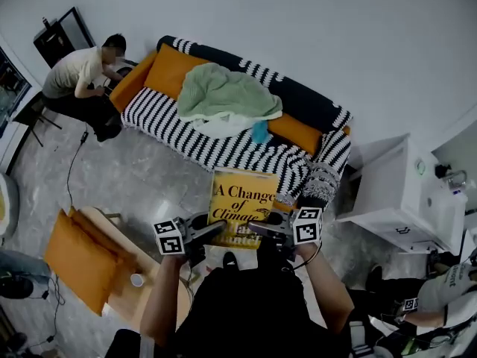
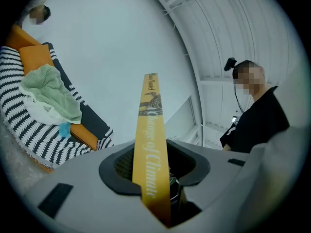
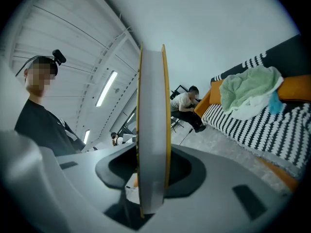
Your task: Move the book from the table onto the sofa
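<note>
Head view: one book (image 1: 240, 194), two tongs (image 1: 215, 231) (image 1: 259, 228)

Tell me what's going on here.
A person holds a yellow book up between two tools. The left hand-held gripper is clamped on its spine and the right hand-held gripper on its page edge. The book is in the air, short of the black-and-white striped sofa, where a pale green blanket lies. It is not on the sofa yet.

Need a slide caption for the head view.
Left hand-held gripper and right hand-held gripper hold a yellow book before the striped sofa.
</note>
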### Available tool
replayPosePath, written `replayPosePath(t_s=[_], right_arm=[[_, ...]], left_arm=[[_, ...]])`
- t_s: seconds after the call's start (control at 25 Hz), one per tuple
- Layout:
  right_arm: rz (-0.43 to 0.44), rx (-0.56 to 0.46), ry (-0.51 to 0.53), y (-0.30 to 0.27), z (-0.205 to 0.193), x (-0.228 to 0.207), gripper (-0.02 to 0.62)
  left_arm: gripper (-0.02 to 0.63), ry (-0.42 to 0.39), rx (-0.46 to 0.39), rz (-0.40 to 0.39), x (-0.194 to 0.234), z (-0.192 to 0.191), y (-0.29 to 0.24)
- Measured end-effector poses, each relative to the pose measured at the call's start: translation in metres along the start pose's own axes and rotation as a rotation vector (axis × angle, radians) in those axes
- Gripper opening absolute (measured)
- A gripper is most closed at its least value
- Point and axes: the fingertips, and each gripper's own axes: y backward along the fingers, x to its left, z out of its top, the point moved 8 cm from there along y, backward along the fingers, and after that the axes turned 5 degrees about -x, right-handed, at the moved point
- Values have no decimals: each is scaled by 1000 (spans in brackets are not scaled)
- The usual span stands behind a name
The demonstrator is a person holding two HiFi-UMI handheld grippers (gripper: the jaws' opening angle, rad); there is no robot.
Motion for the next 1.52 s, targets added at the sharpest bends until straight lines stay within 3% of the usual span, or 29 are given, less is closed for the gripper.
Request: replayPosePath(t_s=[0.24,0.44,0.68,0.88,1.08,1.4,1.52], right_arm=[[25,-2,-83,24,83,-98,156],[20,28,-84,30,98,-139,156],[29,77,-164,45,132,-259,156],[54,117,-161,33,112,-338,158],[44,100,-122,18,63,-418,158],[49,17,-42,-15,-19,-550,158],[38,-15,-67,-22,-42,-591,158]], left_arm=[[152,50,12,70,75,45,-90],[152,67,7,82,112,44,-113],[152,125,-18,142,211,43,-173],[152,135,-39,166,287,10,-171],[152,115,-36,159,370,-36,-156],[152,57,-79,76,515,-110,-123],[152,78,-112,49,561,-135,-115]])
